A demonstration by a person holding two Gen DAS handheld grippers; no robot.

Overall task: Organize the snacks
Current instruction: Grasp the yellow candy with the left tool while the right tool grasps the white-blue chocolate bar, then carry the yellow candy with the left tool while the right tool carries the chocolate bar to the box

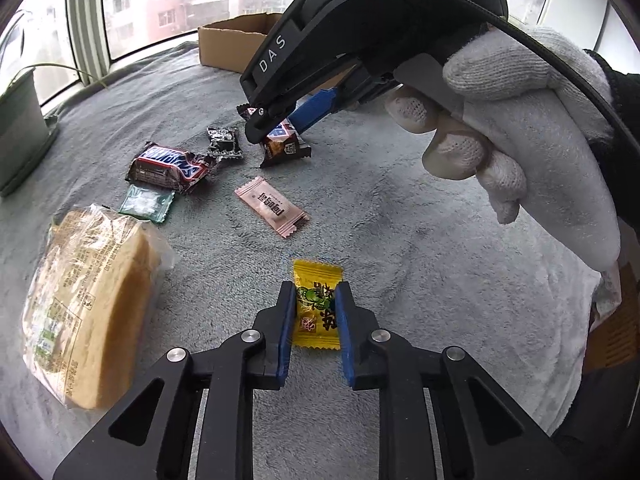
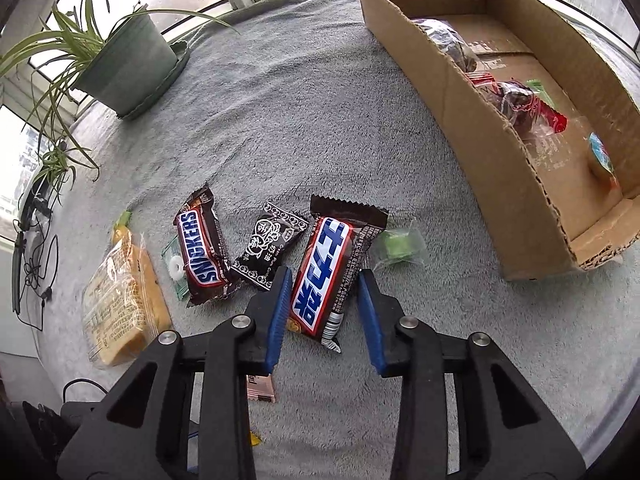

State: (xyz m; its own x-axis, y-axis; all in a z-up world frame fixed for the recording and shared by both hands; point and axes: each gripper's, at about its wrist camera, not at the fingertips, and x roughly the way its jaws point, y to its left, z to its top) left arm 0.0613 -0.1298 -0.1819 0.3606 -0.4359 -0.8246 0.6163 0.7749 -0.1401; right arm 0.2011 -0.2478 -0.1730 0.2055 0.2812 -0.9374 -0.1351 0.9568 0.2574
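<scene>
Blue-padded black fingers of the left gripper are pinched in tight on a small yellow candy packet with green print, which lies flat on the grey fleece blanket with a pad against each long side. Over on the right gripper, the jaws stand narrow around a brown chocolate bar with a blue-and-white label; its left pad sits against the wrapper, while a sliver of blanket shows beside the right pad, so a full clamp I cannot tell. A white knitted glove wraps that gripper's handle.

Just left of that bar lies a black patterned candy wrapper, then a brown Snickers bar lying over a small green-and-white mint sachet. A clear-wrapped yellow sponge cake sits further left. A pale pink sachet lies between the yellow packet and the chocolate bars. A clear-wrapped green sweet touches the held bar's right side.

Toward the blanket's far right corner stands an open brown cardboard box with several wrapped snacks inside. A green potted spider plant stands at the far left edge, by the window.
</scene>
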